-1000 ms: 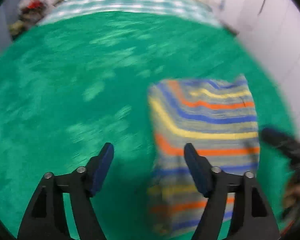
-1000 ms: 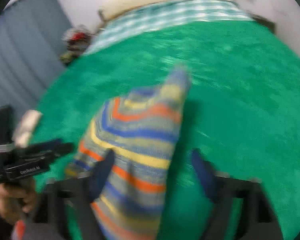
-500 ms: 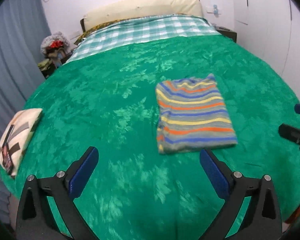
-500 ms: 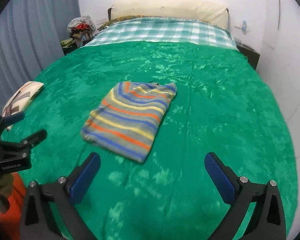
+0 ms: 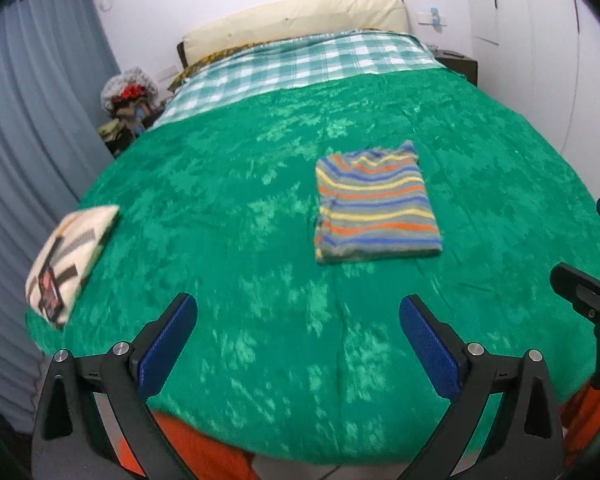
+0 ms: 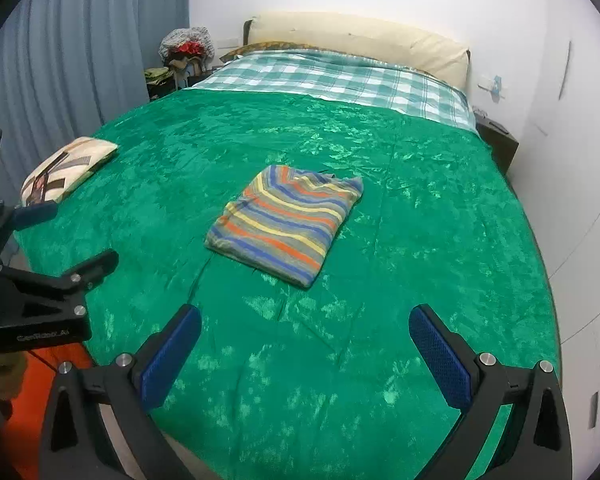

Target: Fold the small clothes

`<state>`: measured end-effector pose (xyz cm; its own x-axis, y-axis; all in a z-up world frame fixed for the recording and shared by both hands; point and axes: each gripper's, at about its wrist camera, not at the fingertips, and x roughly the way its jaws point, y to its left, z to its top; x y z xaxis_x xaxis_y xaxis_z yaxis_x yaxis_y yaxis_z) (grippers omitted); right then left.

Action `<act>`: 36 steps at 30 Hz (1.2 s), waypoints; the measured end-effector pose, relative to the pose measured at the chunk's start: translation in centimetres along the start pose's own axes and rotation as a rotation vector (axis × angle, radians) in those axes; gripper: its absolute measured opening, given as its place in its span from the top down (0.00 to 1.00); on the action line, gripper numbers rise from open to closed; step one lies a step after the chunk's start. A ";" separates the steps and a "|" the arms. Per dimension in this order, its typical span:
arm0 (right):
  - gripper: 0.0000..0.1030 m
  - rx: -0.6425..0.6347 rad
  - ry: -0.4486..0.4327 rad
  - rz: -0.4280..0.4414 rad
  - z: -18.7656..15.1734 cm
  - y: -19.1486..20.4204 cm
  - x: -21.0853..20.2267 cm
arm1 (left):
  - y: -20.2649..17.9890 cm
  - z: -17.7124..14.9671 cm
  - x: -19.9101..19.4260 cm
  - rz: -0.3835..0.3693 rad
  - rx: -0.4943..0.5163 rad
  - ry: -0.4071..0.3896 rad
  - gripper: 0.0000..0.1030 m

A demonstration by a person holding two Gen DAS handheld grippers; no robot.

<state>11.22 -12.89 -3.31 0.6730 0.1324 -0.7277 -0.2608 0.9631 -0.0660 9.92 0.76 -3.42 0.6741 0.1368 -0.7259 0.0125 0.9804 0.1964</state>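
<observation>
A small striped garment, grey with blue, orange and yellow bands, lies folded into a flat rectangle in the middle of the green bedspread. My left gripper hangs open over the bed's near edge, well short of the garment, nothing between its blue pads. My right gripper is open too, equally far back from the garment and empty. Each gripper shows at the side of the other's view: the right one, the left one.
A folded cream garment with dark bars lies at the bed's left edge. Checked sheet and cream headboard sit at the far end. Blue curtain on the left, white wall on the right, orange cloth below the near edge.
Both grippers opened wide and pulled back and up from the striped garment, which now lies folded and flat on the bedspread. The views widened from close on the cloth to the whole bed.
</observation>
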 end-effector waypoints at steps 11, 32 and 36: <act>0.00 -0.029 0.053 0.017 -2.8 2.1 -4.9 | 0.4 -4.2 -5.9 -0.008 0.027 0.047 0.01; 0.01 0.050 0.071 -0.105 -8.2 2.9 -15.9 | 2.9 -7.8 -12.0 -0.108 -0.064 0.059 0.01; 0.01 0.068 0.065 -0.112 -8.6 2.5 -16.9 | 2.8 -7.9 -13.2 -0.110 -0.058 0.039 0.01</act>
<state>-6.73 -14.68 2.94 0.6488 0.0096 -0.7609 -0.1373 0.9850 -0.1046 -4.81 2.80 1.51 0.6421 0.0327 -0.7659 0.0413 0.9962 0.0772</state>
